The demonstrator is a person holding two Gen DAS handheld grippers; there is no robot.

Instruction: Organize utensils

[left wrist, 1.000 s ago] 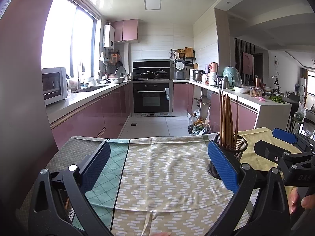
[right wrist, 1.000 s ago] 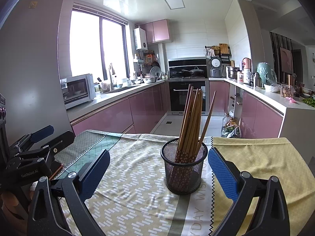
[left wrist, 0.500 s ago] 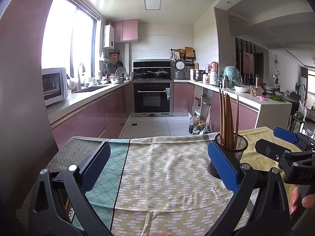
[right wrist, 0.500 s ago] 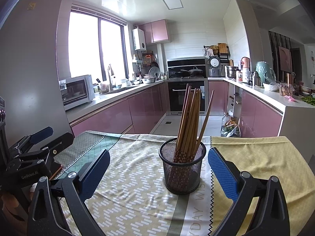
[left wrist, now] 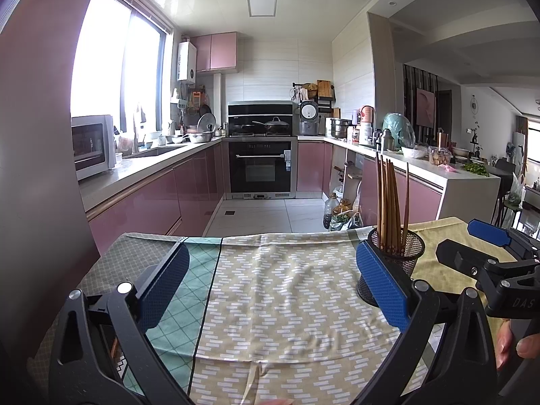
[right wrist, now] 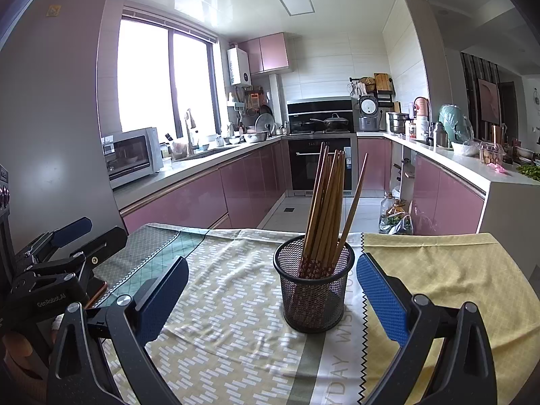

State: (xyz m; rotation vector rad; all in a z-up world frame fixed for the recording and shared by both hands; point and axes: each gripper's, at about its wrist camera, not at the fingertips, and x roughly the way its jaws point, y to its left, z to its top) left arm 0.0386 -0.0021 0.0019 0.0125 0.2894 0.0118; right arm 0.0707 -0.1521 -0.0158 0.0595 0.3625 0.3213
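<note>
Chopsticks [right wrist: 324, 209] upright in mesh holder [right wrist: 314, 290] — both hand-held grippers [left wrist: 271, 290] [right wrist: 271, 295] wide apart, empty.

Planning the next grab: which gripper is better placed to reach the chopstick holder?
Right. The mesh holder sits centred between the open right gripper; for the left gripper it lies off to the side.

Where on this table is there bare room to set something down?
Free: the patterned cloth left of the mesh cup, and the yellow cloth to its right. Crowded only at the cup, full of chopsticks.
</note>
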